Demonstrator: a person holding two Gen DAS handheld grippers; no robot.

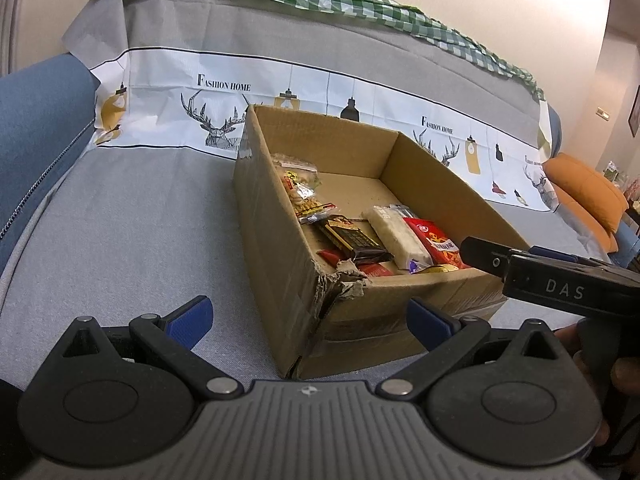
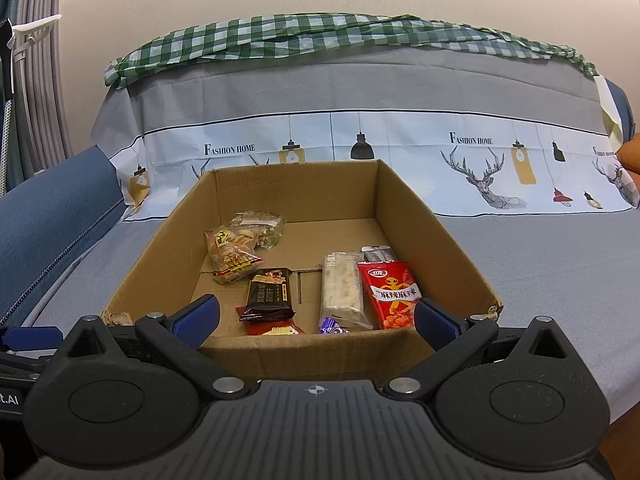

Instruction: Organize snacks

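Snacks lying in a cardboard box [image 2: 404, 216] on the sofa.
My left claw [image 1: 308, 322] and right claw [image 2: 318, 320] hover wide open, empty, near it; the snacks [image 2: 340, 288] crowd its near end, either gathered or awaiting sorting.

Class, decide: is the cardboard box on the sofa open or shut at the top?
Open. The cardboard box has no flaps over its top, and the snack packets on its floor show plainly from above.

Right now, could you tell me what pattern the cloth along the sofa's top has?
Green-and-white check; the cloth shows best in the right wrist view.
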